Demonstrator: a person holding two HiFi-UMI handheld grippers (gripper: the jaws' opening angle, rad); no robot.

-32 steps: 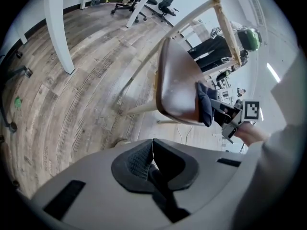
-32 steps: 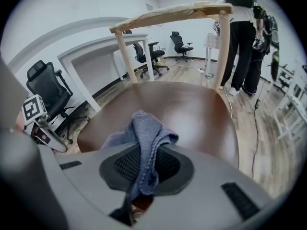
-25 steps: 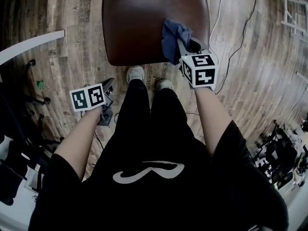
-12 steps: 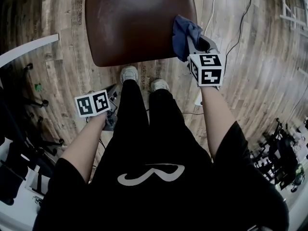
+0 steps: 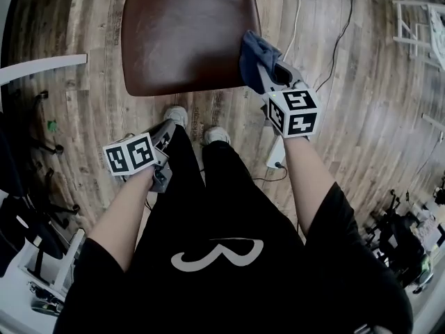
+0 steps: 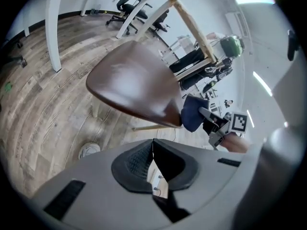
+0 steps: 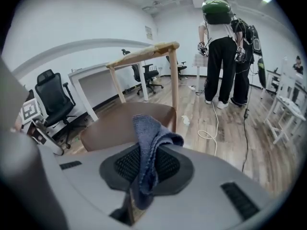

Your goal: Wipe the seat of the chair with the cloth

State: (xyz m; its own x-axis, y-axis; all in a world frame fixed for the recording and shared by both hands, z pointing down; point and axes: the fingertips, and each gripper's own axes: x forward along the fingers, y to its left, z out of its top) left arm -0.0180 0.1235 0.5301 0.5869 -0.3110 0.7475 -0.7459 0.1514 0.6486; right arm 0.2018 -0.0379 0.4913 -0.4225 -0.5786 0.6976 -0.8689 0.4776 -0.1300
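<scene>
Underfoot, wooden floor (image 5: 348, 138): I see planks all round, with a white cable (image 5: 295, 19) trailing past the chair.
Chair seat (image 5: 184, 37): brown and glossy, just ahead of the person's shoes.
Right gripper (image 5: 268, 72): at the seat's near right corner, fingers clamped on the cloth.
Left gripper (image 5: 165, 127): low, off the seat, beside the person's left leg; I read its fingers as together with nothing between them.
Cloth (image 5: 252, 54): blue and bunched, its free end up against the seat's right edge.
</scene>
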